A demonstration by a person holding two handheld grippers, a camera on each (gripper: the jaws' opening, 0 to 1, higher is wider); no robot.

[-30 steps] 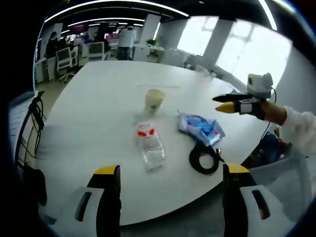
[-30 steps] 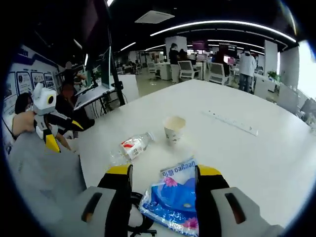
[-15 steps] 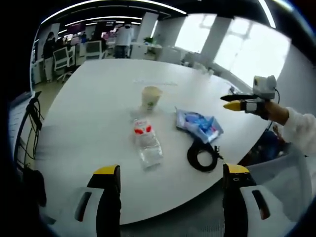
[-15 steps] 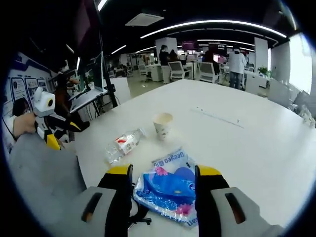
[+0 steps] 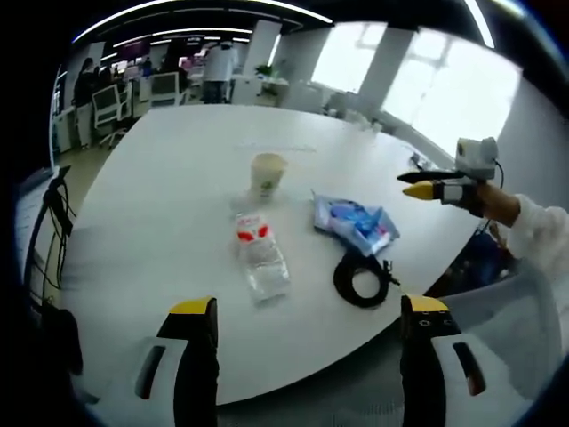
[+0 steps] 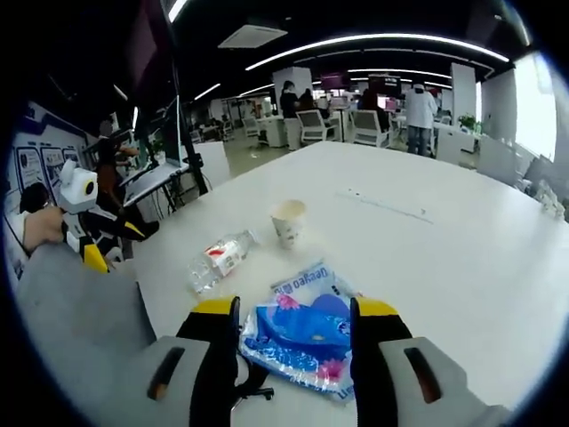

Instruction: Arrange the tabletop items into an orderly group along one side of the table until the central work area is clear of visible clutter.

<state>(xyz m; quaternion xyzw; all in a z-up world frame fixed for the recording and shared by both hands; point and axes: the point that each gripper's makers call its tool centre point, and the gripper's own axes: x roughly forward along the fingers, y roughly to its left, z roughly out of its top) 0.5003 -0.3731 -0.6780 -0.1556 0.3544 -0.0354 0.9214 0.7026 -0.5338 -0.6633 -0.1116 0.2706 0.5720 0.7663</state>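
1. Blue-and-white plastic packet [image 6: 307,342] lies flat on the white counter [image 6: 462,258] at 6 o'clock in the right gripper view, just ahead of the right gripper [image 6: 292,329], whose yellow-tipped fingers [image 6: 216,311] stand apart and released, one at either side of it.
2. Beyond the packet, a clear water bottle [image 6: 218,261] lies on its side at 10 o'clock and a paper cup [image 6: 288,222] stands upright at 12 o'clock, both apart from the packet; in the left gripper view a black coiled cable [image 5: 360,280] sits near the counter's rounded near edge.
3. Left gripper [image 5: 307,320] hangs off the counter's near edge, fingers [image 5: 194,311] wide and empty.
4. Risks, as judged: the limp packet may slide or crumple instead of being gripped; the bottle, lying down, is likely to roll if nudged; the light cup could tip if brushed; the cable, close to the rim, could be swept off.
5. Open room: the counter's far half, toward 12 and 2 o'clock, looks bare apart from a thin ruler-like strip [image 6: 387,206], leaving space to gather the items along one side.
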